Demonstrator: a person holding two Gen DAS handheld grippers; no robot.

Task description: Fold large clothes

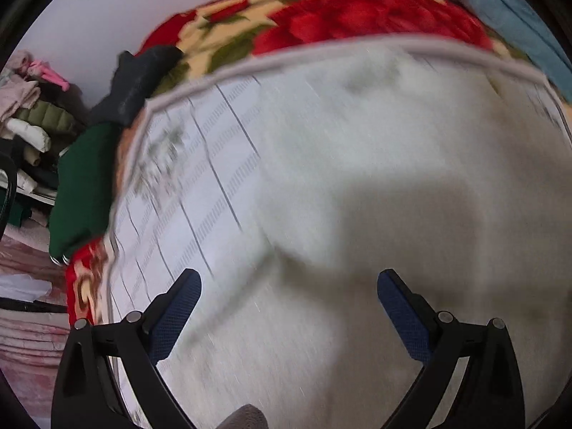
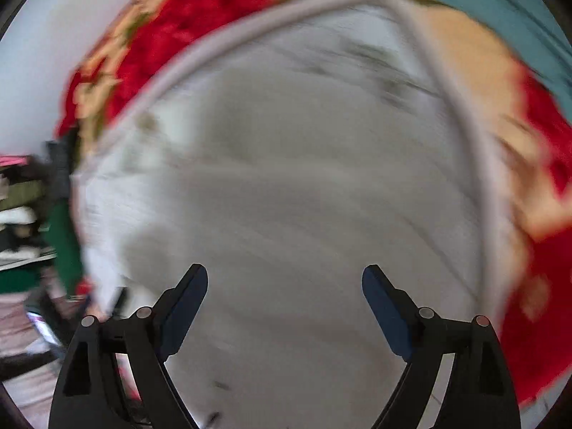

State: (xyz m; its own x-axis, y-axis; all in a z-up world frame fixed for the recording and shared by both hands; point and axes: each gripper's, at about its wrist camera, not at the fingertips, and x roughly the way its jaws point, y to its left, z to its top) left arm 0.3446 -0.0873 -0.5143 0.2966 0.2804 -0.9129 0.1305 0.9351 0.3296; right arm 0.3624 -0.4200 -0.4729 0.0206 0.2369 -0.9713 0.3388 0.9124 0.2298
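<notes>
A large pale grey-white cloth (image 1: 321,186) with thin dark lines and a grey hem lies spread over a red floral blanket (image 1: 357,18). My left gripper (image 1: 289,279) hangs open above it, nothing between its blue-padded fingers. In the right wrist view the same cloth (image 2: 286,196) fills the blurred picture, its hem corner at the upper right. My right gripper (image 2: 285,275) stands open over the cloth, with nothing between its fingers.
A dark green garment (image 1: 85,186) and a dark grey one (image 1: 139,82) lie at the blanket's left edge. Stacked folded clothes (image 1: 28,118) sit further left. A blue cloth (image 1: 518,25) runs along the far right, and the blanket (image 2: 536,178) shows beside the hem.
</notes>
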